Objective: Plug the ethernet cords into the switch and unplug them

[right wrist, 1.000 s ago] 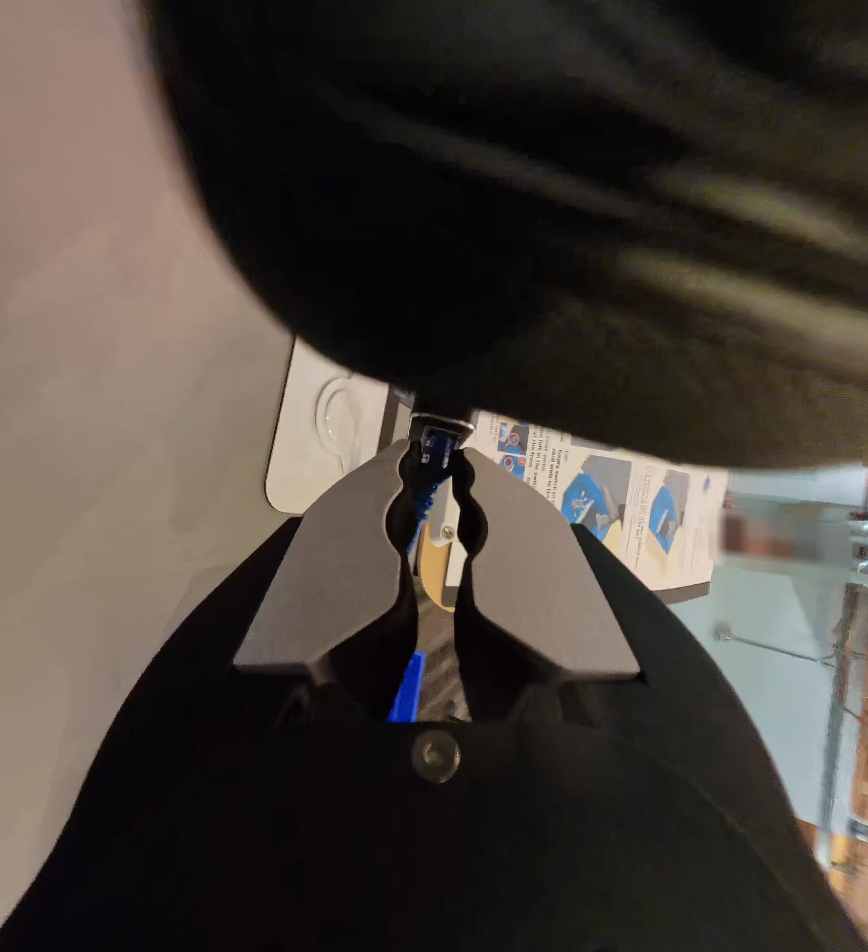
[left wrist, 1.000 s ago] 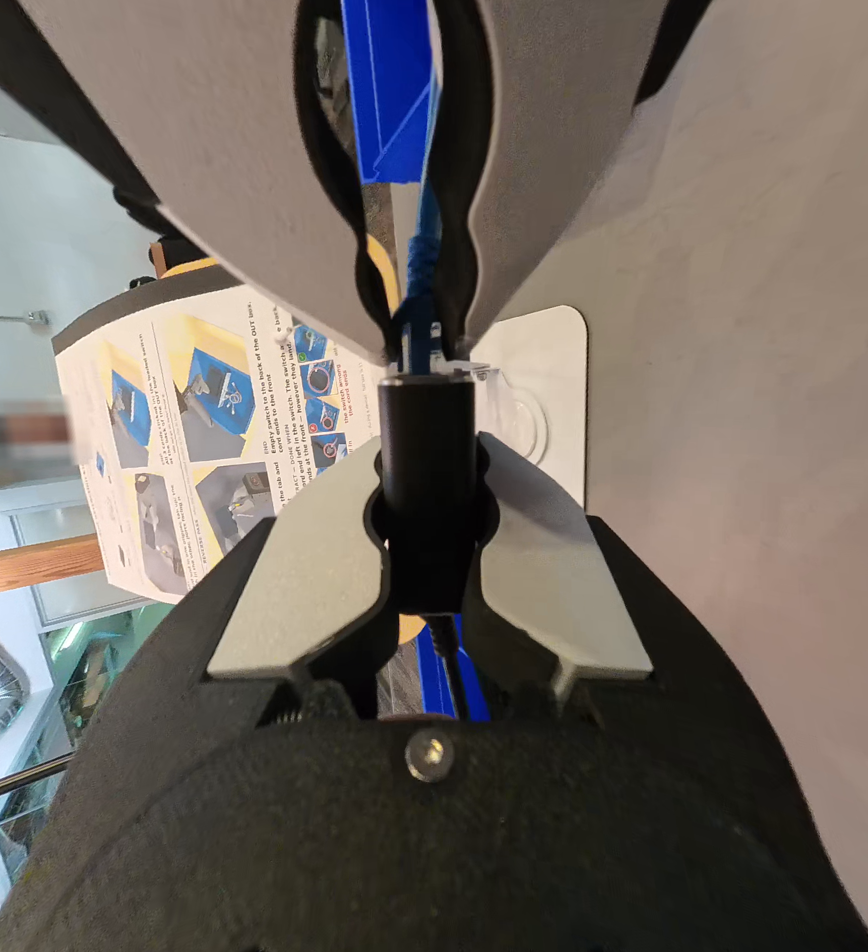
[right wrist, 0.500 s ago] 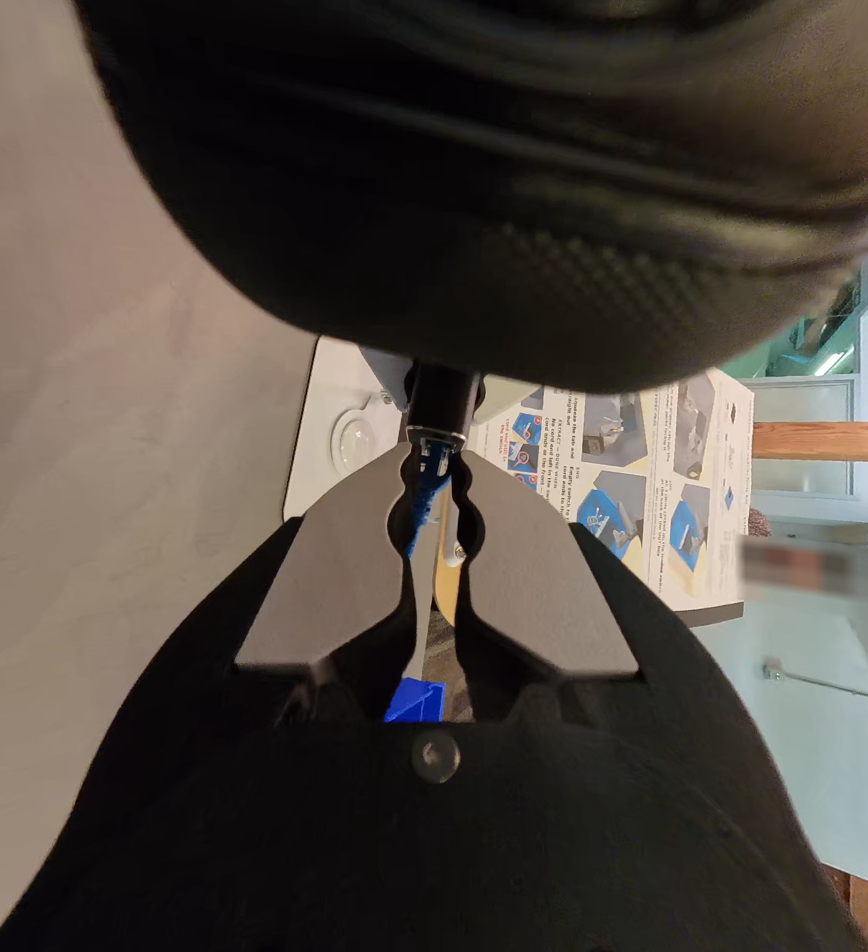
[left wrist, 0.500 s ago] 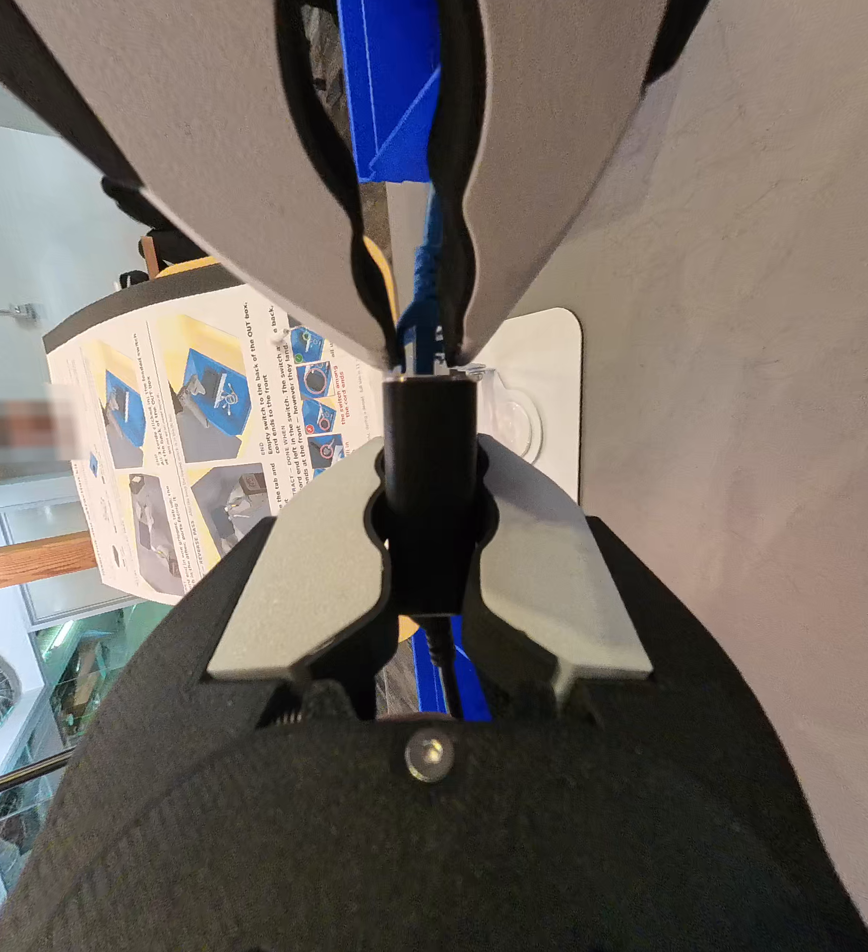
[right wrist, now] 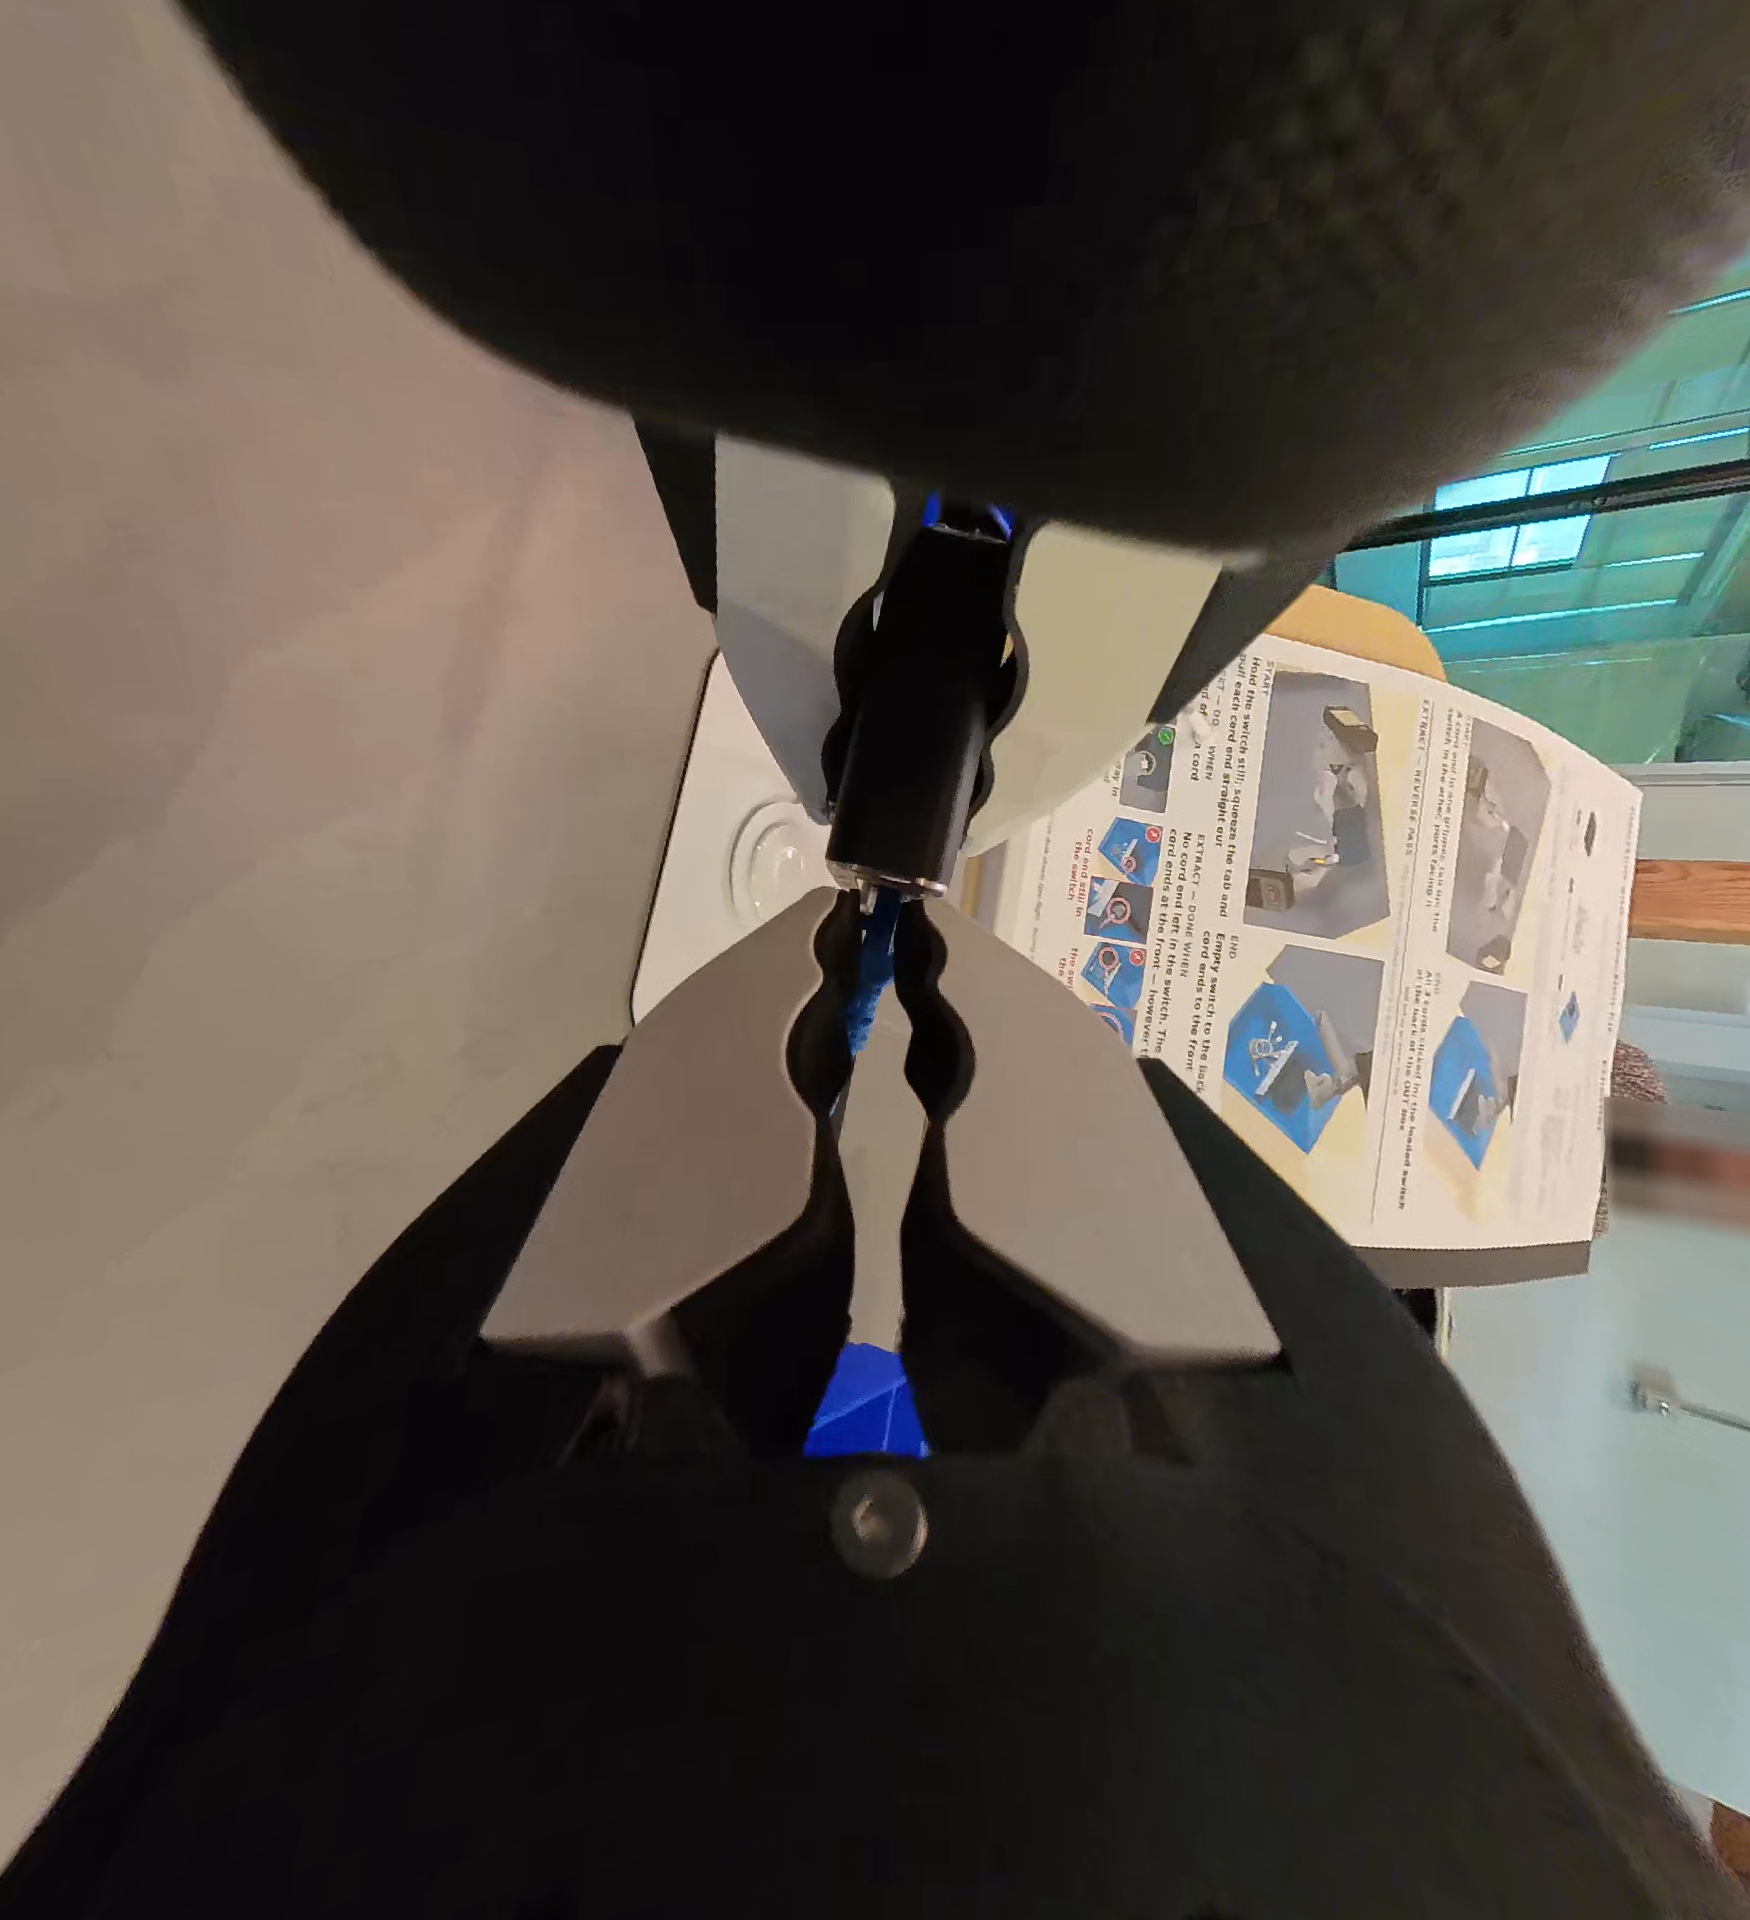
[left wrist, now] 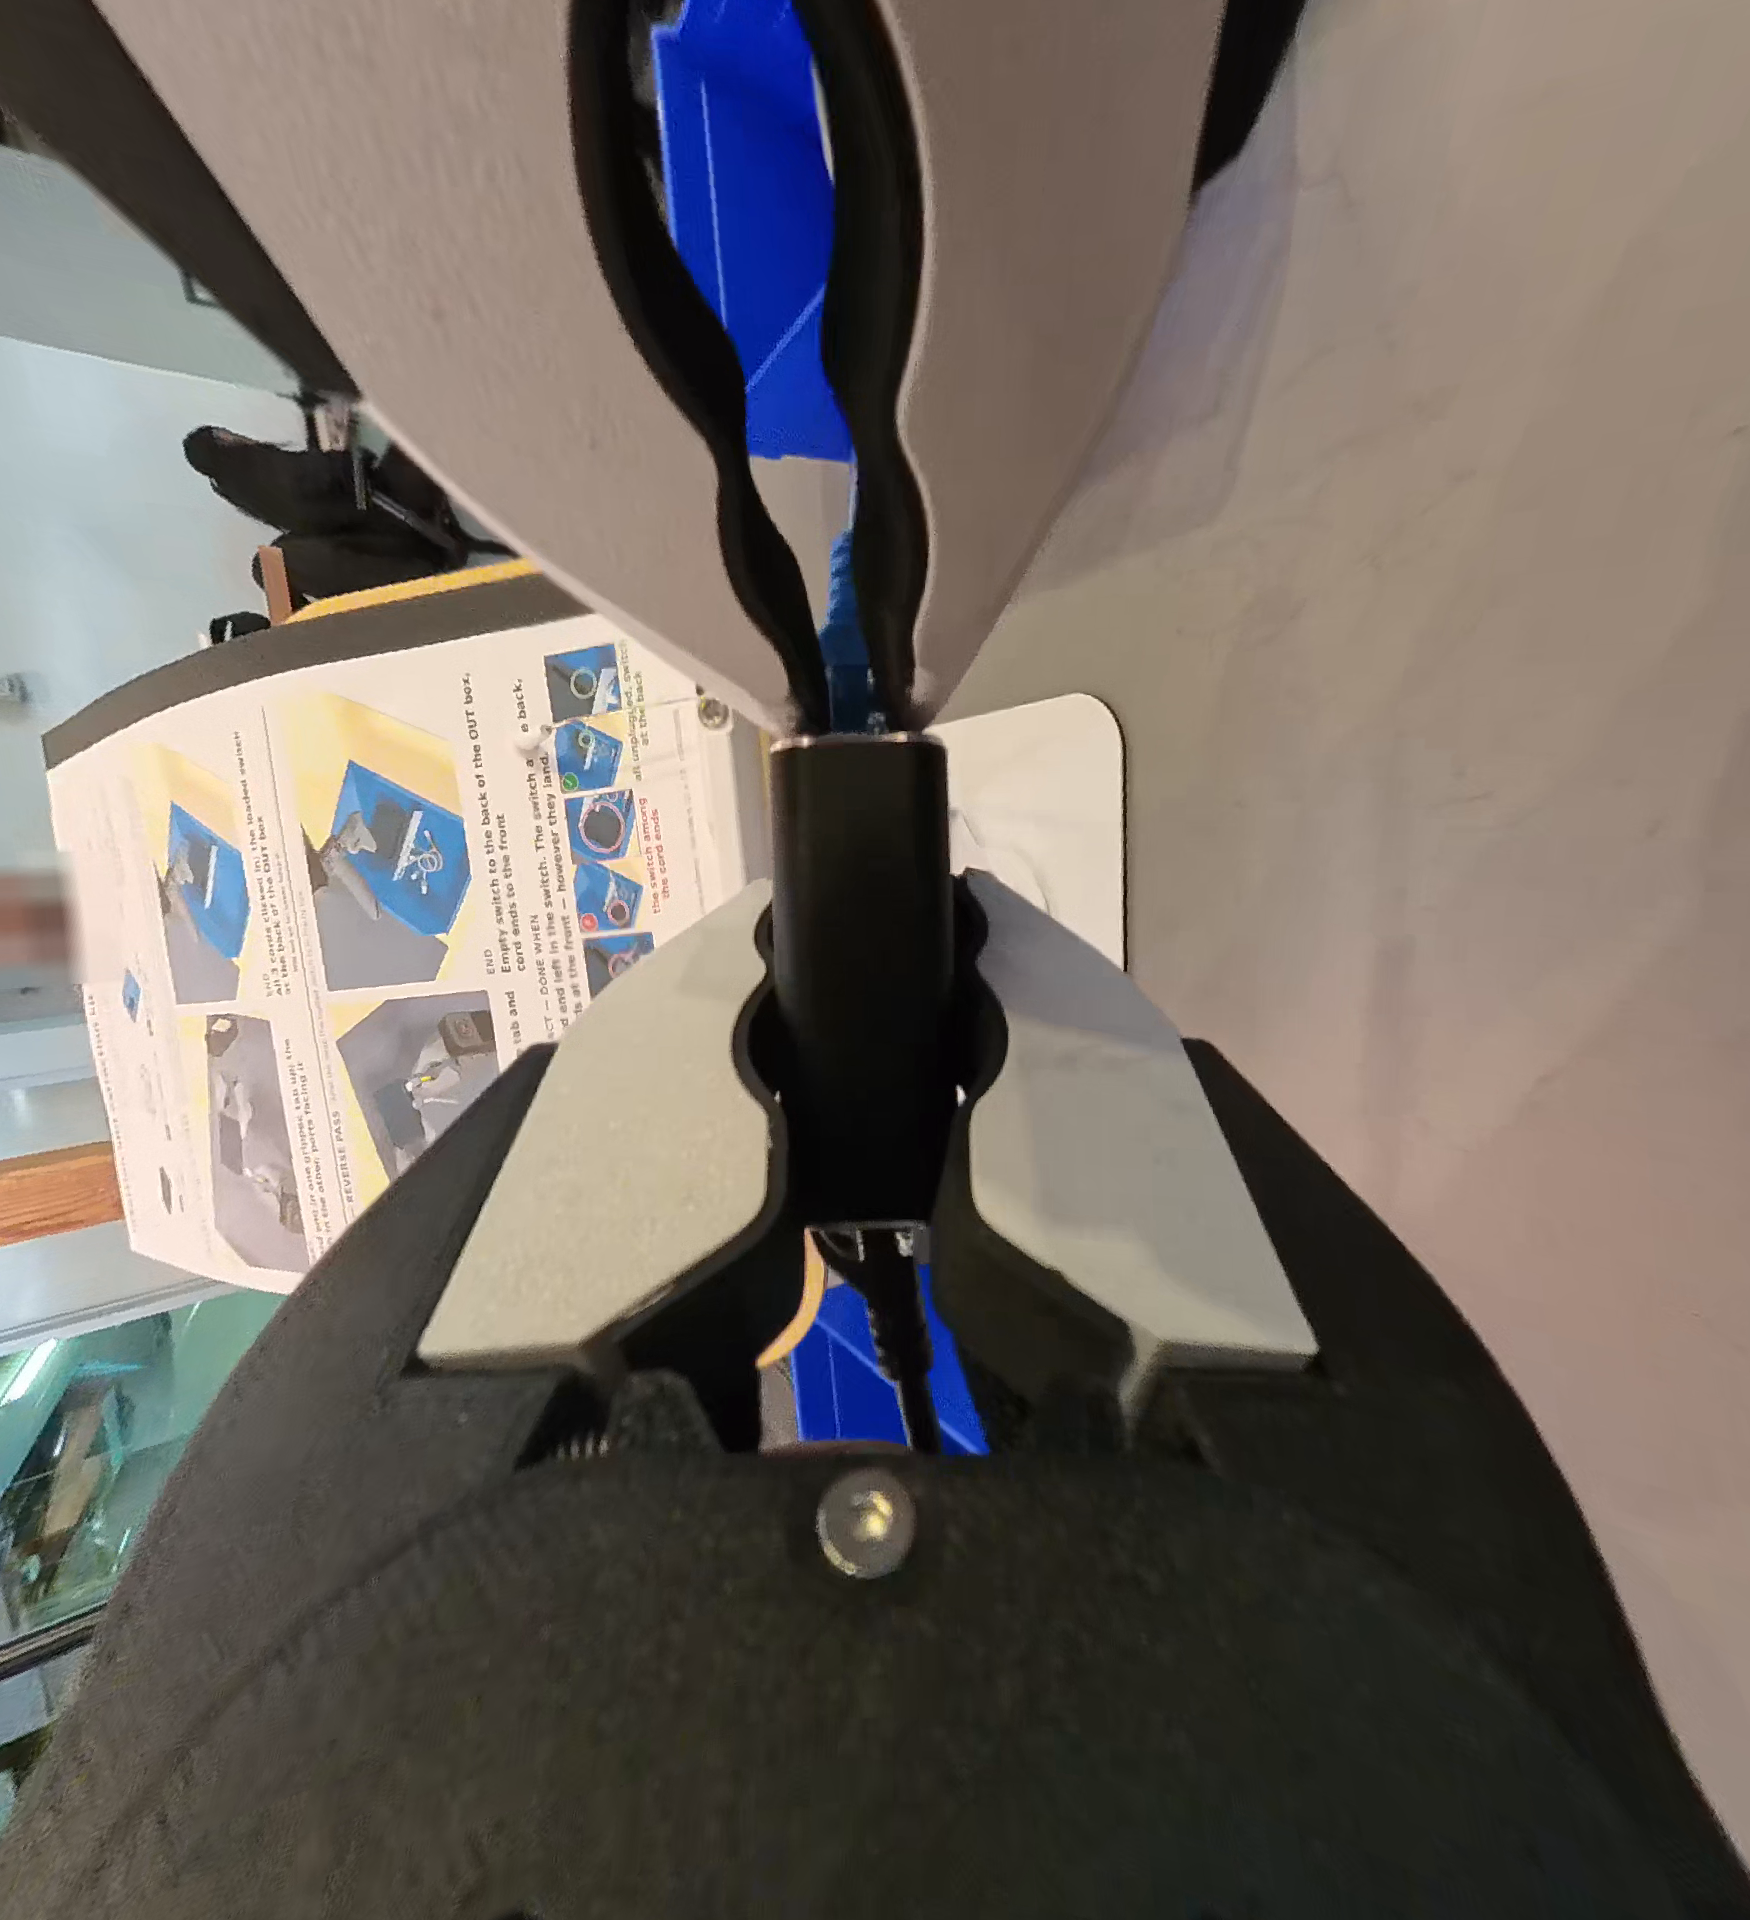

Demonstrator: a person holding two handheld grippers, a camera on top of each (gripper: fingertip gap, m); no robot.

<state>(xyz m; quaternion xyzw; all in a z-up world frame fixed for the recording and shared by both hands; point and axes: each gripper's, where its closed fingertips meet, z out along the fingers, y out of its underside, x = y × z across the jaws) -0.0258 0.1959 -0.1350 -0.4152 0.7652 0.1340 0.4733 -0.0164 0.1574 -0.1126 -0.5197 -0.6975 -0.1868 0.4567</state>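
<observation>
Item: black ethernet switch (left wrist: 858,966), slim box seen end-on. The left claw (left wrist: 863,940) is pinching it across its narrow sides, both pads pressing against the black casing, and is holding it clear of the grey worktop (left wrist: 1473,727). A black lead is trailing from the switch's near end back into the claw's throat.

Item: blue ethernet cord (right wrist: 869,977), braided. The right claw (right wrist: 873,914) is gripping it just behind the plug, jaws drawn nearly together on the cord. The plug end is sitting at the metal-rimmed port face of the switch; whether it is fully seated cannot be told from either view.

Key relation: the two claws are facing each other nose to nose, tips almost touching at the port face. The cord's long axis is running in line with the switch's long axis, so the coming move, whether pressing in or drawing out, looks to be a straight push or pull along that shared line. The right claw is the nearer one to the plug; the left is serving as the brace. In the right wrist view the switch is sitting slightly tilted off the claw's midline, so a skewed pull could bind the plug.

Also present: blue bin (left wrist: 746,208), partly hidden beyond the right claw's fingers; white plate (left wrist: 1047,821) lying on the worktop; printed instruction sheet (left wrist: 331,935) propped on a dark board.
</observation>
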